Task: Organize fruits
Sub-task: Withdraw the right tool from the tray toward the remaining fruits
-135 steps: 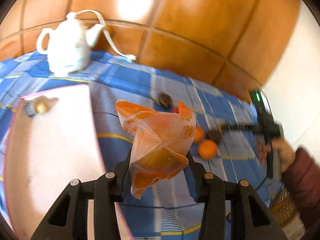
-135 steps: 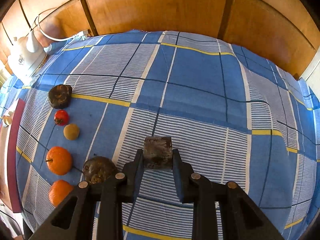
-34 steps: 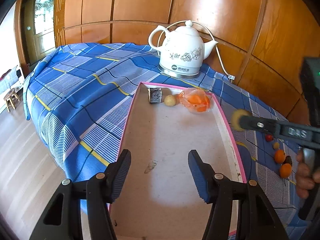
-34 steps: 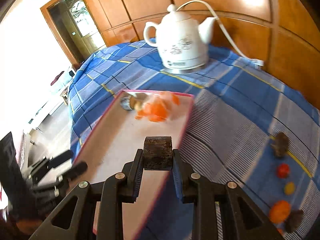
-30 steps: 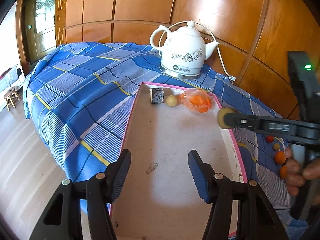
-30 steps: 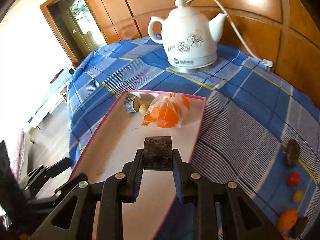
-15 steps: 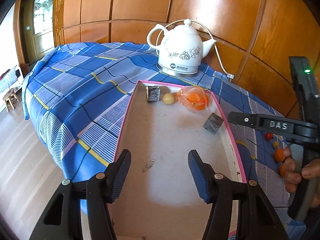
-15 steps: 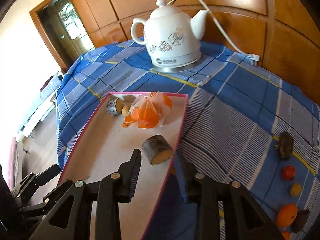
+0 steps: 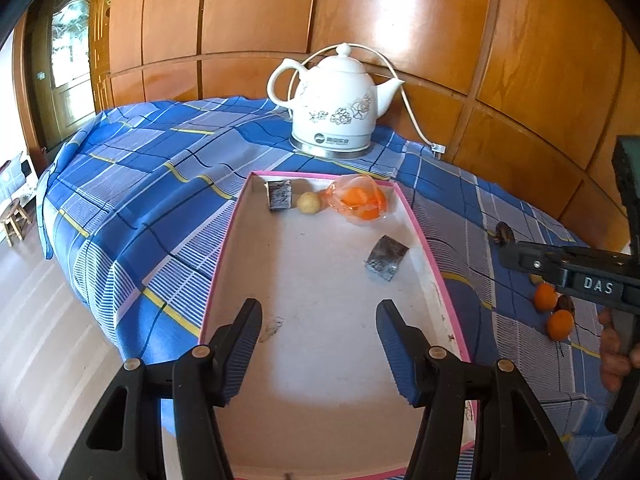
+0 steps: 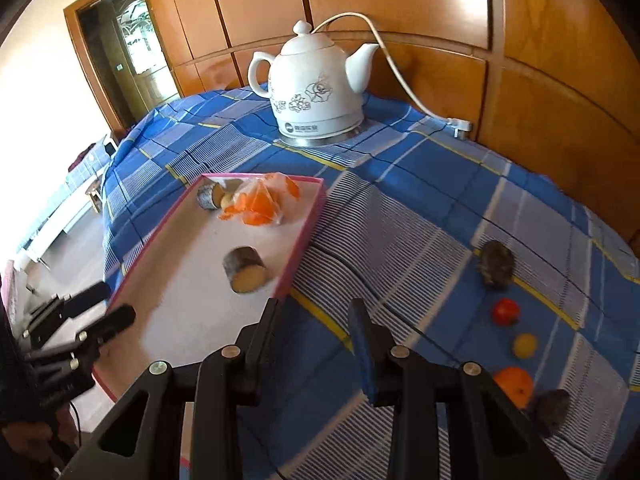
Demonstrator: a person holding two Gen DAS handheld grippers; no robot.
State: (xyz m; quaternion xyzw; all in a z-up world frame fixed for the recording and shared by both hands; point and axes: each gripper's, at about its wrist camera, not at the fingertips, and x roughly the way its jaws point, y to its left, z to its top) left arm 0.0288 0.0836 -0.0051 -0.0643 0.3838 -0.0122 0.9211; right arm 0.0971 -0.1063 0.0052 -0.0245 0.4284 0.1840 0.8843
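Right wrist view: both grippers (image 10: pixel 314 330) (image 9: pixel 318 338) gape empty; stub (image 10: pixel 245 269) lies just inside tray (image 10: pixel 298 236) edge, where a nudge could tip it out.

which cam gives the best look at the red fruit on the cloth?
Right wrist. The small red fruit lies in plain sight on the blue checked cloth, between a dark lump and a small yellow fruit. In the left wrist view the right gripper crosses that row and the red fruit is hidden.

Tray (image 9: pixel 428 248) centre bare; fruit bag (image 9: pixel 360 202), cut piece (image 9: pixel 386 258) crowd far end.
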